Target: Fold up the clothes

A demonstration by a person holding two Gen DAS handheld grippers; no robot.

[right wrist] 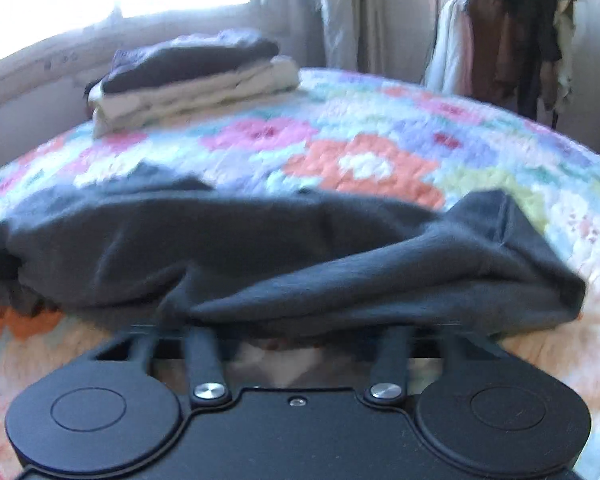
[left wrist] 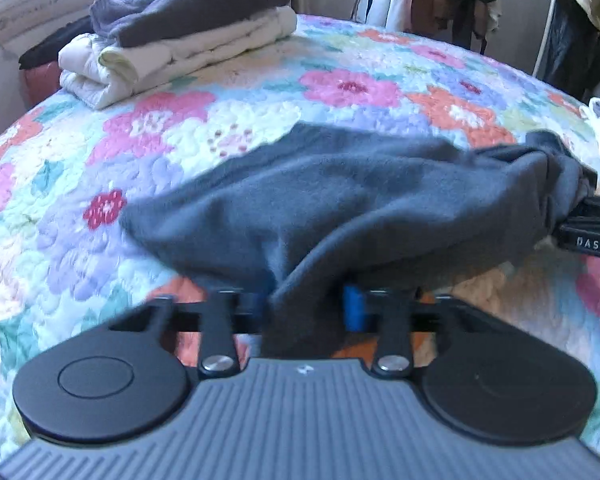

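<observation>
Floral quilt (left wrist: 260, 92) covers the bed, with a stack of folded clothes (left wrist: 180, 36) near its far edge. Nearer me, the grey garment (left wrist: 340, 200) is stretched between both grippers. My left gripper (left wrist: 306, 304) has its fingers narrowed onto a bunched fold. From the left wrist I see the right gripper (left wrist: 580, 216) clamping the garment's other end; in its own view cloth drapes over the fingers.

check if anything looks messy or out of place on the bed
Nothing is damaged or spilled. The grey garment is bunched and wrinkled across the floral quilt, not yet flat, gripped at both ends. The folded stack near the far edge sits a little unevenly, its dark top piece skewed over the white ones.
</observation>
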